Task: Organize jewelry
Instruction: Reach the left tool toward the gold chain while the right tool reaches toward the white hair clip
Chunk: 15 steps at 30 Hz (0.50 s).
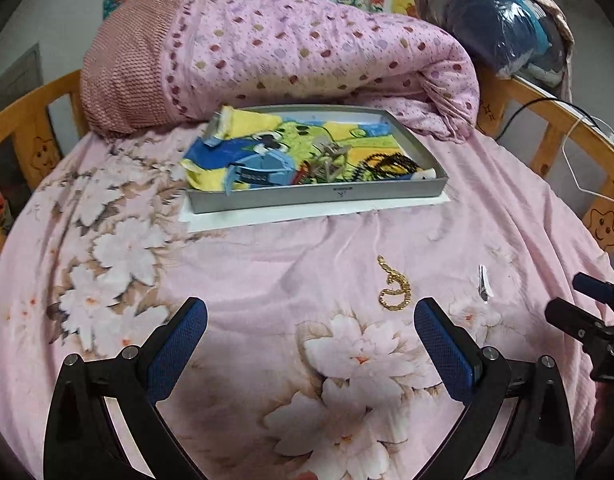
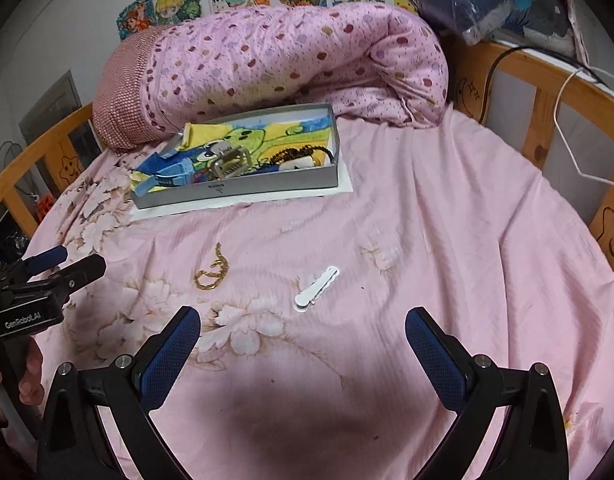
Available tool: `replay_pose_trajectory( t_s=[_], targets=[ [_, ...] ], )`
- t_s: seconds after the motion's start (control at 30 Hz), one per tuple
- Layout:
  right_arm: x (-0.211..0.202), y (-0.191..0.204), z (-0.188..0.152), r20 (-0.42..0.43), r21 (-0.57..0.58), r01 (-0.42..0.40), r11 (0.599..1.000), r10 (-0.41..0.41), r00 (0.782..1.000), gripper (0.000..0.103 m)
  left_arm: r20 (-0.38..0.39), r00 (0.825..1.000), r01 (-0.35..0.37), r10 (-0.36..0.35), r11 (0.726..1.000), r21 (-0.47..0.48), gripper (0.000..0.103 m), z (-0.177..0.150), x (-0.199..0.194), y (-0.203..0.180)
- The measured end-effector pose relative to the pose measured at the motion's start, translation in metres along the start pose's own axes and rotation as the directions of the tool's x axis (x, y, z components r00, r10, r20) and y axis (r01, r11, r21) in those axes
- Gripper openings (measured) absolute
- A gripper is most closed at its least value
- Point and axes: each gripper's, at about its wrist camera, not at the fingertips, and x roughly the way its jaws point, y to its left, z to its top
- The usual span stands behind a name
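Left wrist view: the left gripper [image 1: 311,320] hangs over the bed's pink floral sheet [image 1: 243,280] with its jaws spread wide and nothing between them. A gold chain [image 1: 395,284] lies loose on the sheet just past the right-hand finger, around 1 o'clock from the gripper. A small white hair clip [image 1: 484,283] sits further toward 2 o'clock, apart from the chain. Up at 12 o'clock there's a shallow grey box [image 1: 319,196] on a white sheet of paper [image 1: 267,220], with a cartoon cloth, a blue strap and some metal bits inside. A rolled pink dotted quilt [image 1: 291,52] lies behind it.

Right wrist view: the right gripper [image 2: 303,328] also has its jaws spread, empty. The hair clip [image 2: 317,288] lies just ahead at 12 o'clock, the chain [image 2: 211,271] at 10 o'clock, and the box [image 2: 235,192] beyond at 11. The left gripper [image 2: 47,276] pokes in at 9 o'clock.
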Motion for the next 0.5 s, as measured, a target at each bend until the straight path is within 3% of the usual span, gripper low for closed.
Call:
replay_pose_trajectory(
  t_s=[0.27,0.43,0.5],
  targets=[
    [0.023,-0.027,0.023,-0.007,0.023,-0.026,0.999,0.026,1.000,0.103,-0.027,0.995,0.101,-0.100,0.994,0.050,0.101,0.007,0.030,-0.008],
    [0.041,-0.033,0.031,-0.045,-0.020,-0.042,0.999,0.041,0.998,0.103,-0.046,0.986,0.162,-0.157,0.981,0.109,0.101,0.007,0.050,-0.017],
    [0.049,-0.036,0.030,-0.061,-0.018,-0.052,0.998,0.050,0.997,0.102,-0.049,0.983,0.181,-0.176,0.973,0.142,0.097,0.007,0.055,-0.022]
  ],
)
